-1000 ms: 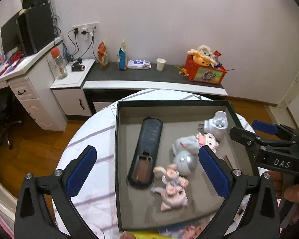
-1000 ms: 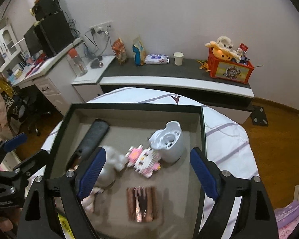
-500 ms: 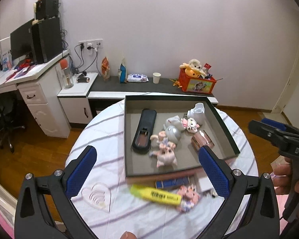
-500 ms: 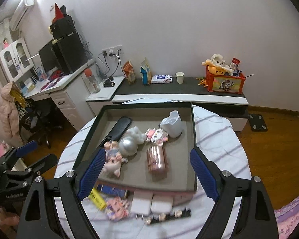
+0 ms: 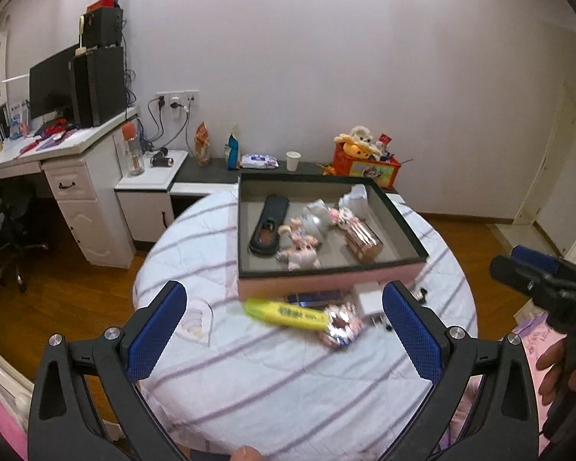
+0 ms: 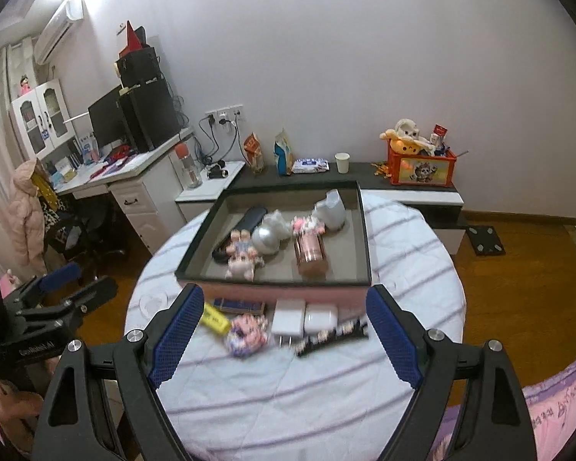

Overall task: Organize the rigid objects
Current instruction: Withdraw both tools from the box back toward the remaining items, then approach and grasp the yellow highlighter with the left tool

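A dark-rimmed box (image 5: 403, 226) (image 6: 364, 238) with a pink side stands on the round striped table (image 5: 288, 376). It holds a black case (image 5: 268, 224), a pig figure (image 5: 299, 246), a silver ball (image 6: 265, 240), a rose-gold item (image 6: 311, 255) and a white cup (image 6: 332, 211). In front of the box lie a yellow highlighter (image 5: 288, 313), a pink toy (image 6: 245, 332), a white charger (image 6: 290, 317), a white case (image 6: 320, 315) and a black clip (image 6: 332, 338). My left gripper (image 5: 284, 330) and right gripper (image 6: 284, 340) are open and empty, above the table's near side.
A white desk (image 5: 69, 161) with monitor stands at left, with an office chair (image 5: 7, 230) beside it. A low dark shelf (image 6: 364, 176) behind the table carries snack bags, a paper cup and an orange toy box (image 6: 422, 169). Wooden floor surrounds the table.
Both grippers pulled back and up from over the box. The loose items in front of the box and the whole table have come into view. Both stay open.
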Motion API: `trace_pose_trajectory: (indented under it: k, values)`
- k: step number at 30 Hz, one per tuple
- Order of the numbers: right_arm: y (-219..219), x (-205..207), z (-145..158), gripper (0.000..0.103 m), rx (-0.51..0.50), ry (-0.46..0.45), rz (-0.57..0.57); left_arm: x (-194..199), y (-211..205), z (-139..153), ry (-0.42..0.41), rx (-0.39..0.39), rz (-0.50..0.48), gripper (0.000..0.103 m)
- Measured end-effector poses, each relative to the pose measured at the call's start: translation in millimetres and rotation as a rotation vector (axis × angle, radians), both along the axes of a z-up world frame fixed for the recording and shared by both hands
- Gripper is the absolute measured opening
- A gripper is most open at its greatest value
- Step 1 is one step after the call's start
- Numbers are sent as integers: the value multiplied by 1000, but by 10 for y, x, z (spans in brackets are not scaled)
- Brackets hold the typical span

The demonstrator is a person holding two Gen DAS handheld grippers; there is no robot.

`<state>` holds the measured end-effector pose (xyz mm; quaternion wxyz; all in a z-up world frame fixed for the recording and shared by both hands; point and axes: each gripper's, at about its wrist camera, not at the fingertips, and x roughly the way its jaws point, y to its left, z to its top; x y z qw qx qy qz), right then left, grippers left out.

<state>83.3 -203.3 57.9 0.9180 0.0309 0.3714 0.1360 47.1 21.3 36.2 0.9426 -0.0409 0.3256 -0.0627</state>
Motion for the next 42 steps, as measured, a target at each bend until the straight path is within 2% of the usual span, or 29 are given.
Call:
trace_pose_trajectory:
  k: [10, 20, 31, 42]
  values:
    - [-78, -382, -275, 88, 12, 51, -29, -302, 2, -232, 52, -35, 25, 103]
    - [-14, -431, -336, 88, -2, 59, -24, -403, -24, -227, 37, 2, 46, 103]
    - [-10, -280, -598, 88, -34, 132, -48, -130, -25, -542, 117, 8, 59, 103]
    - [-40, 1, -996, 88, -69, 230, -85, 466, -160, -974, 206, -11, 78, 103]
